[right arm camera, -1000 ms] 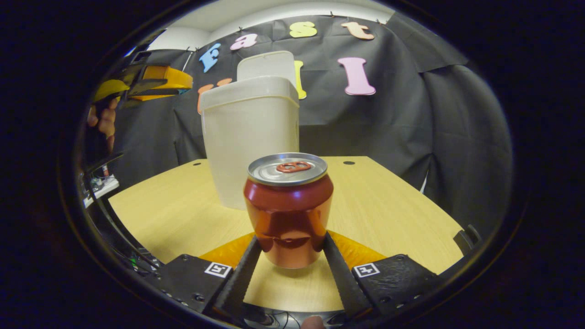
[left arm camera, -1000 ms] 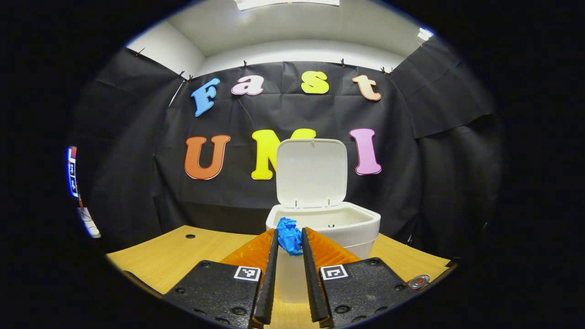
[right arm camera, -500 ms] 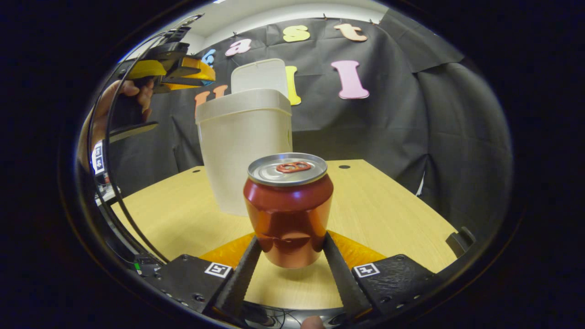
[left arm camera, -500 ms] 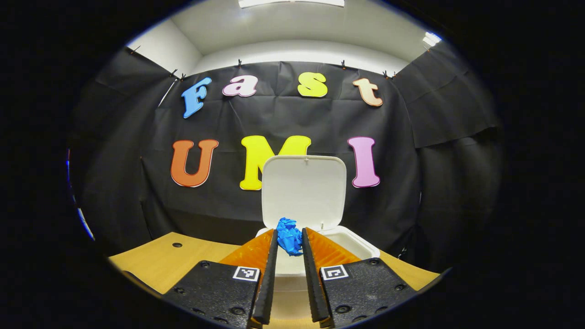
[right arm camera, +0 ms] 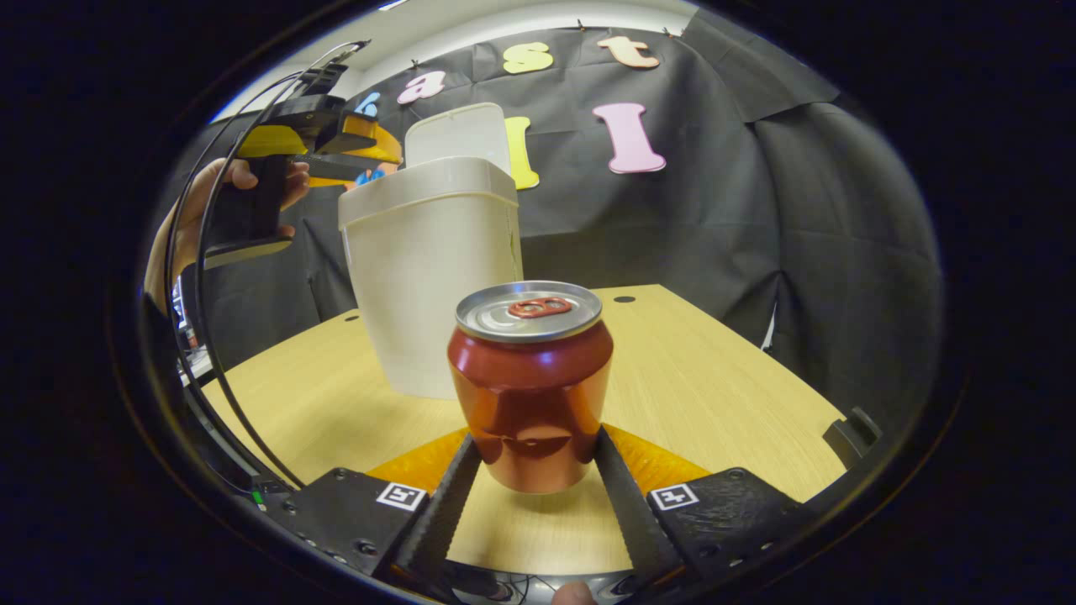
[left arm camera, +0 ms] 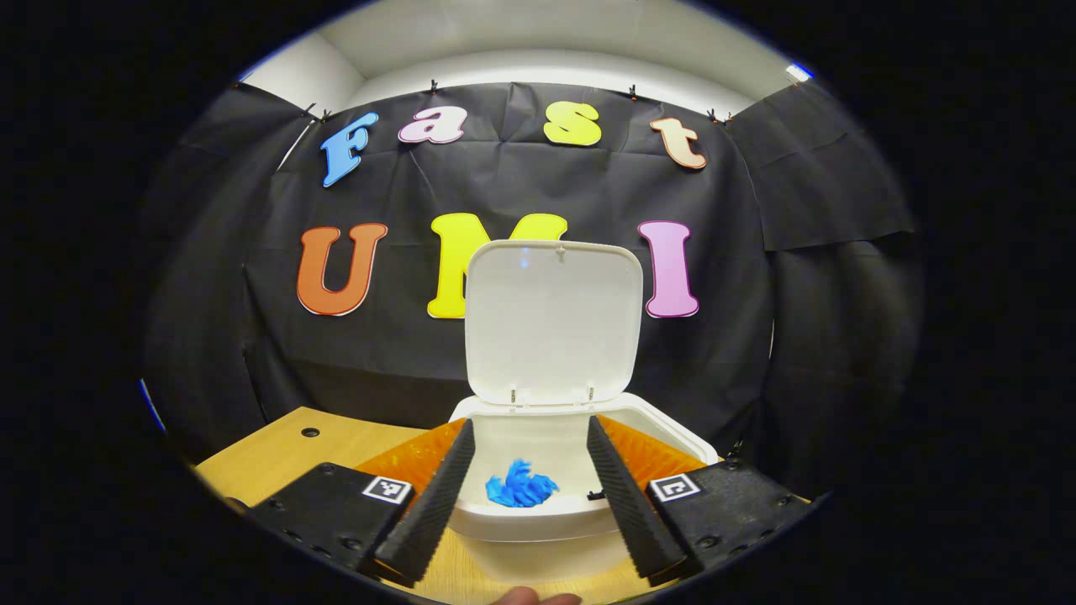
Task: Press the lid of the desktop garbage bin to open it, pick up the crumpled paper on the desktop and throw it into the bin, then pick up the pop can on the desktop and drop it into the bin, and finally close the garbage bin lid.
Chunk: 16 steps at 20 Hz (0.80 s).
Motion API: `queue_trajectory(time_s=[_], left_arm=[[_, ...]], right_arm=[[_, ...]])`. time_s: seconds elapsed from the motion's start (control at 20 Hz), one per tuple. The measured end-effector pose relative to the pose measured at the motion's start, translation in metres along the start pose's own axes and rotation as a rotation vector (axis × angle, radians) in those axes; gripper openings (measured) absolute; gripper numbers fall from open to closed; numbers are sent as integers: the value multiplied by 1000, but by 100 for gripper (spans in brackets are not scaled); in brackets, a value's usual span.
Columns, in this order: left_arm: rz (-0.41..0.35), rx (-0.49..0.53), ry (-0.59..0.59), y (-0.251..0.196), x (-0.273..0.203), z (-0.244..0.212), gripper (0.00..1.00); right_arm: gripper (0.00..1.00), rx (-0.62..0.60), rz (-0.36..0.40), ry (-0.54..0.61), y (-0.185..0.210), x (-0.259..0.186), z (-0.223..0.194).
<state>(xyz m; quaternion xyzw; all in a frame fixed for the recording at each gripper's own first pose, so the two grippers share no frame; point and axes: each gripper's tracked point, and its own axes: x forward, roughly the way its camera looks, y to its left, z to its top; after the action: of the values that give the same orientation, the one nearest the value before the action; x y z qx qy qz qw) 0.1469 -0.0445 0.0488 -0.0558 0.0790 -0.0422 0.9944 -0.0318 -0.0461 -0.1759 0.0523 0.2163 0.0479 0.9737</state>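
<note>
Our left tool [left arm camera: 530,470] hangs above the bin [left arm camera: 580,512] with its fingers spread apart and nothing between them. The blue paper [left arm camera: 519,487] lies inside the bin, whose lid [left arm camera: 553,319] stands upright. Our right tool [right arm camera: 531,479] is clamped on the can [right arm camera: 530,382], both fingers against its sides; the can seems lifted just off the counter [right arm camera: 698,370], though we cannot be sure.

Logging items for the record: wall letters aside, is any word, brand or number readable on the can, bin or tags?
Can: no print readable on the side shown.
Bin: plain, no text.
Square tags beside the can: black-and-white patterns, no words.
</note>
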Motion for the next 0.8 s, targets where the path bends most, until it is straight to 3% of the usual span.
queue_trajectory(time_s=[0.05, 0.1, 0.8], left_arm=[[-1, 1, 0, -1, 0, -2, 96], [0, 3, -3, -2, 0, 0, 99], [9, 27, -60, 13, -31, 7, 99]], right_arm=[[82, -1, 1, -1, 0, 0, 0], [81, -2, 0, -4, 0, -1, 0], [81, -39, -15, -52, 0, -8, 32]])
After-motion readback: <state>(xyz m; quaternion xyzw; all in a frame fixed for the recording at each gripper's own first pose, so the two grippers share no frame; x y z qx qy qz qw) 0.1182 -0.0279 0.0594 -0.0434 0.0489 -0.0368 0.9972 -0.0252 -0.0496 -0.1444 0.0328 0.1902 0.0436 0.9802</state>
